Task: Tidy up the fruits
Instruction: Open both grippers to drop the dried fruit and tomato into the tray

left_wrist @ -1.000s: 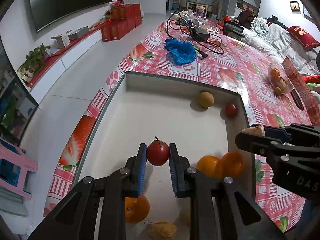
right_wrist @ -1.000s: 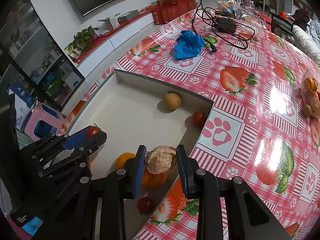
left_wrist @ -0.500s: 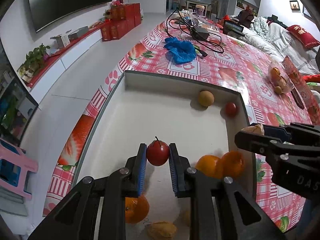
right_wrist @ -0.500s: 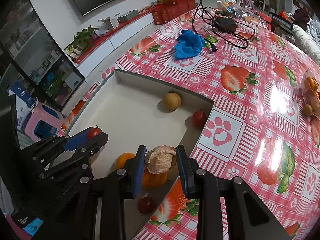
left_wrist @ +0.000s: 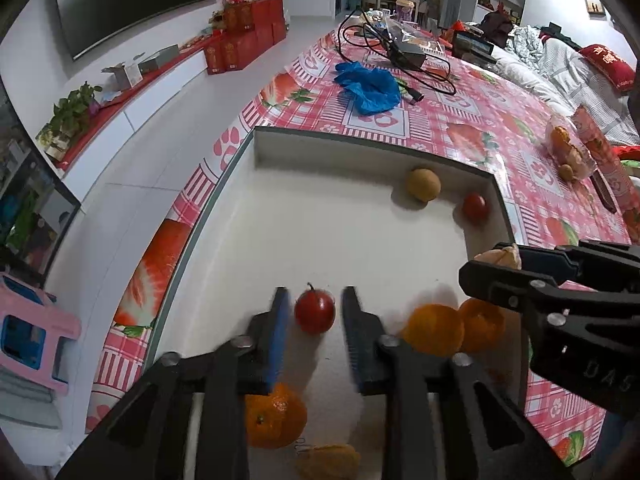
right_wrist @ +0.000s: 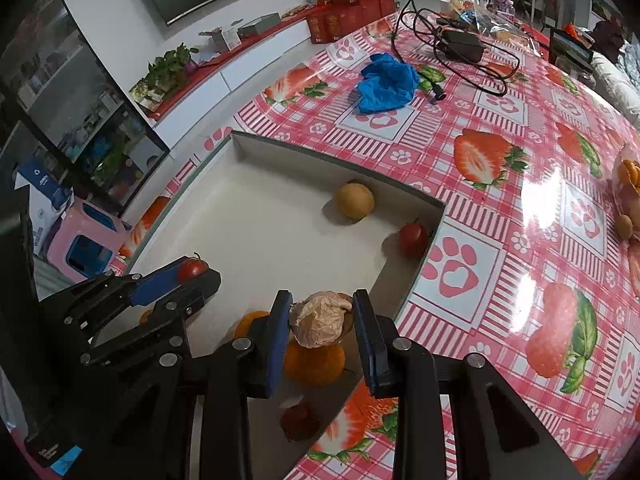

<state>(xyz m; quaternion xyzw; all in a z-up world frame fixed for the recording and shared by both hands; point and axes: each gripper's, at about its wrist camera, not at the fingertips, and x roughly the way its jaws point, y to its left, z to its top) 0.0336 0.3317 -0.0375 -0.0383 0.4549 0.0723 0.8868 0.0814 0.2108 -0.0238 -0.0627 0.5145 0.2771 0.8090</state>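
The left tool [left_wrist: 313, 312] has just been spreading its jaws, and the small red fruit [left_wrist: 315, 312] sits between them with a gap on each side, so it is let go. To do this step well, the left tool should lift straight up and back so the blue pads do not bump the red fruit and make it roll. It looks like it rests on the floor of the white tray [left_wrist: 320, 216], near the middle of the close end, but I cannot tell for sure. The red fruit is round, shiny and smooth, with a thin dark stem on top. The right tool [right_wrist: 322, 318] is pinching a pale, wrinkly peeled fruit [right_wrist: 320, 320] above the tray's near right side, over an orange [right_wrist: 316, 364]. It should come down slowly to a bare spot before it lets go. More oranges [left_wrist: 434, 330], a tan round fruit [left_wrist: 423, 185] and another small red one [left_wrist: 475, 207] lie in the tray on the counter [right_wrist: 500, 160].
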